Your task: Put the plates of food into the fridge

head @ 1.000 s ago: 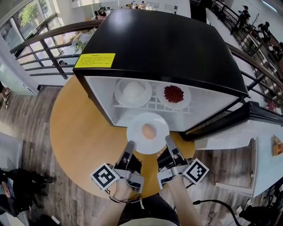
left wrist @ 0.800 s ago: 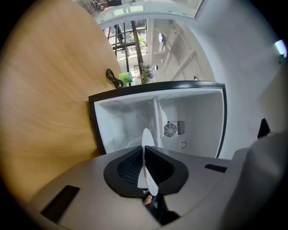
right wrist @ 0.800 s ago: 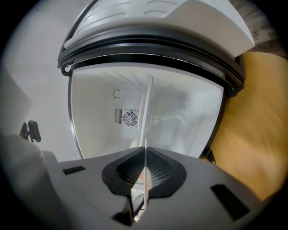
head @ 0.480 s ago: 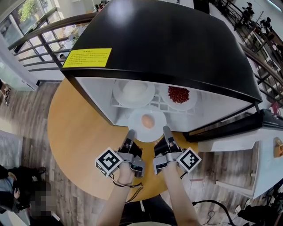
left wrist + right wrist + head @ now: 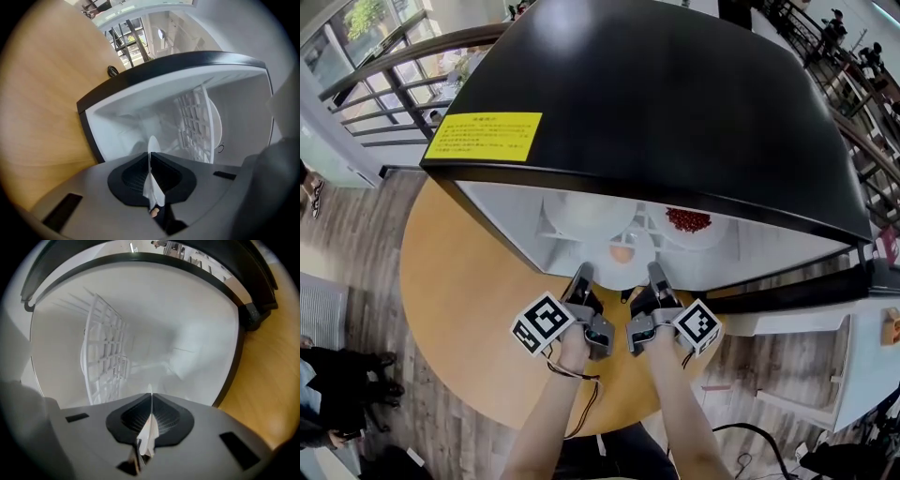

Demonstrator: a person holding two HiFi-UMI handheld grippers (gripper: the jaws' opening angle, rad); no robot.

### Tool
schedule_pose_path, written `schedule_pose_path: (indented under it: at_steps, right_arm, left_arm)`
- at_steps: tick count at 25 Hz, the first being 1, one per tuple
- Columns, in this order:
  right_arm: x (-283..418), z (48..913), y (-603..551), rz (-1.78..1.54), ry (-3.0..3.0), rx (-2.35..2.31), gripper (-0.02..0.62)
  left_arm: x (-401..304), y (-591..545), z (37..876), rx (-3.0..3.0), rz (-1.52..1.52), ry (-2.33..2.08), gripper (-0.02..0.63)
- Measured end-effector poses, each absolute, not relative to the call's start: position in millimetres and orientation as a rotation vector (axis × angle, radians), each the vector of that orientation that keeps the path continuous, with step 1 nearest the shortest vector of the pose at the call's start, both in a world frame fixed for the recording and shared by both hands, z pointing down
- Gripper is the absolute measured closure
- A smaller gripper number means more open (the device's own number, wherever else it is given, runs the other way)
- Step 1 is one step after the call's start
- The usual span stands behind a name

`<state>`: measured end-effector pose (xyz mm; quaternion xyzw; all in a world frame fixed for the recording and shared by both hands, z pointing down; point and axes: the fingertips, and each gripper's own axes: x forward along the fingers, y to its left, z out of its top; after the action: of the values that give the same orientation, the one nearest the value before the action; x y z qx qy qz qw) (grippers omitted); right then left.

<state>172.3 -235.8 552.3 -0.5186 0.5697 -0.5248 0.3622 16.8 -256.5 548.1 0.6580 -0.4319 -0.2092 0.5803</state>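
Head view: a white plate (image 5: 621, 271) carrying one rounded orange-brown piece of food (image 5: 622, 251) is at the mouth of the open fridge (image 5: 675, 103), which stands on a round wooden table (image 5: 459, 281). The plate sits level between the two tools, probably so that the loose piece does not roll. It also sits below the wire shelf (image 5: 628, 223), probably because that shelf is already occupied. A plate of white food (image 5: 581, 214) lies on the shelf at eleven o'clock of the carried plate, and a plate of red food (image 5: 687, 221) lies at one o'clock.

The left gripper (image 5: 581, 274) takes the rim at nine o'clock and the right gripper (image 5: 655, 273) takes it at three o'clock. This two-sided hold keeps a wide, shallow dish from tipping.

Gripper views: in each, the plate rim (image 5: 152, 147) (image 5: 150, 418) runs edge-on through the ribbed dark pads. The jaws of the left gripper (image 5: 151, 164) and of the right gripper (image 5: 150, 414) are nearly closed, each clamping that thin rim. The white interior lies at twelve o'clock, and the wire shelf (image 5: 105, 352) stands to one side.
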Motion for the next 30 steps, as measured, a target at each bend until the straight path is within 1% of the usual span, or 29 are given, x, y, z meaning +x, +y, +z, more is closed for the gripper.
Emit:
schedule_pose_path:
  at_steps: [18, 23, 30]
  right_arm:
    - [187, 579, -257, -1.477, 1.411, -1.516, 0.577]
    - [185, 581, -264, -1.463, 1.453, -1.567, 0.577]
    - [187, 580, -263, -1.397, 1.561, -1.744, 0.575]
  left_arm:
    - [36, -282, 576, 1.580, -0.243, -1.189, 0.586]
    - [35, -289, 580, 1.623, -0.179, -1.252, 0.577]
    - [42, -291, 580, 1.779, 0.008, -1.334, 0.557]
